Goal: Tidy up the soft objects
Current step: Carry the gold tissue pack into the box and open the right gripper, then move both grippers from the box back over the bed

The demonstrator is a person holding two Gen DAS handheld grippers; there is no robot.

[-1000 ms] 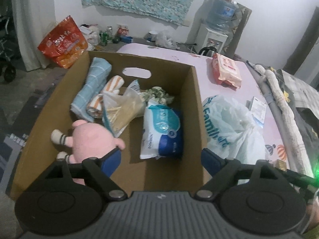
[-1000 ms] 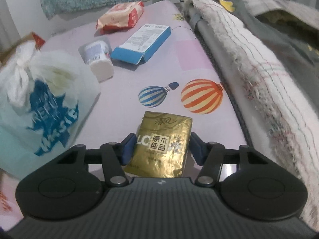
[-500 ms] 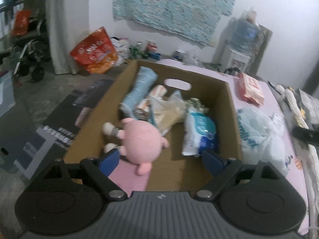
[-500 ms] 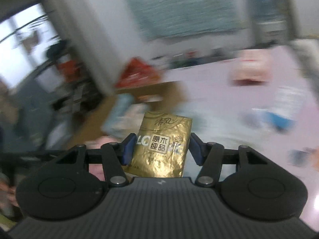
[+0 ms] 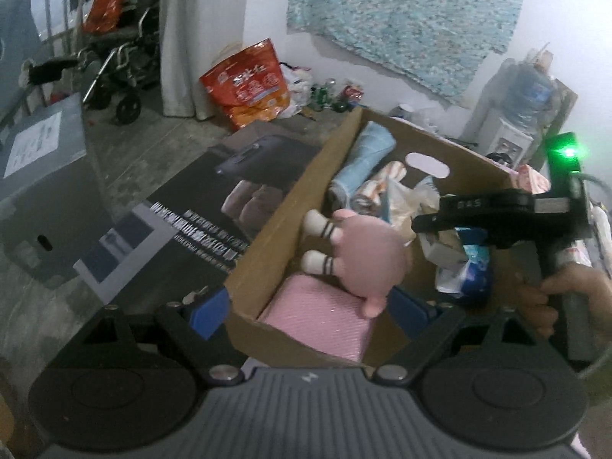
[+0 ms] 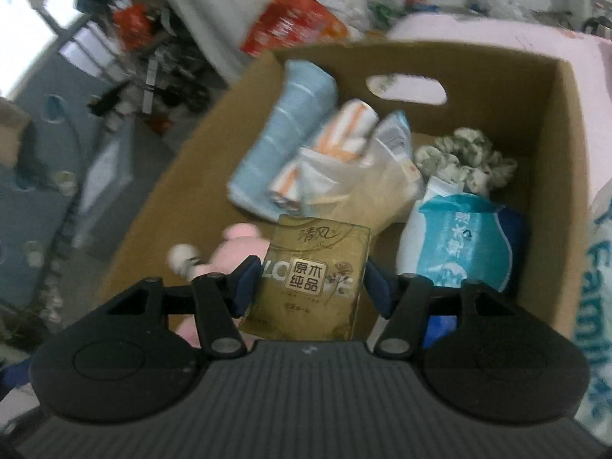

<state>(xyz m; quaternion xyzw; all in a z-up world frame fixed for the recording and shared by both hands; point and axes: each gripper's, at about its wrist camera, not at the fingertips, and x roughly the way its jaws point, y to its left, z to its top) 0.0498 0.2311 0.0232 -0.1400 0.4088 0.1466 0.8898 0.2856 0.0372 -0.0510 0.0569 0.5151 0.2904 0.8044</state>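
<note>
a cardboard box (image 6: 550, 176) stands open on a pink surface (image 6: 497, 34) in a cluttered room, its far wall cut with an oval handle hole. the right hand-held gripper (image 6: 310, 285) hangs over the box's near end with a gold tissue pack (image 6: 306, 279) between its blue pads; its jaws are opening, and whether both pads press the pack cannot be told. in the left wrist view a hand (image 5: 566, 290) grips that tool's handle at the right edge, a green light glowing on top.

inside the box, a rolled blue towel (image 6: 283, 134) lies along the left wall, an orange-striped roll (image 6: 340, 130) beside it, a clear plastic bag (image 6: 355, 179) in the middle, a crumpled floral cloth (image 6: 463, 160) far right and a blue-and-white tissue pack (image 6: 459, 244) near right. a pink plush toy (image 5: 363, 256) with white striped feet lies at the near left, partly over a pink pad (image 5: 321, 317).

the left hand-held gripper (image 5: 310, 308) hovers wide and empty, its pads straddling the box's near left corner.

to the left, the grey floor (image 5: 145, 145) carries a flattened printed carton (image 5: 183, 214). farther back, a red-and-orange snack bag (image 5: 248, 84) leans at a white wall, a wheelchair (image 5: 118, 65) stands by a curtain, a pale blue patterned cloth (image 5: 405, 15) hangs on the wall, and a water dispenser (image 5: 524, 114) sits far right. a white plastic bag (image 6: 600, 306) with blue lettering lies just right of the box.
</note>
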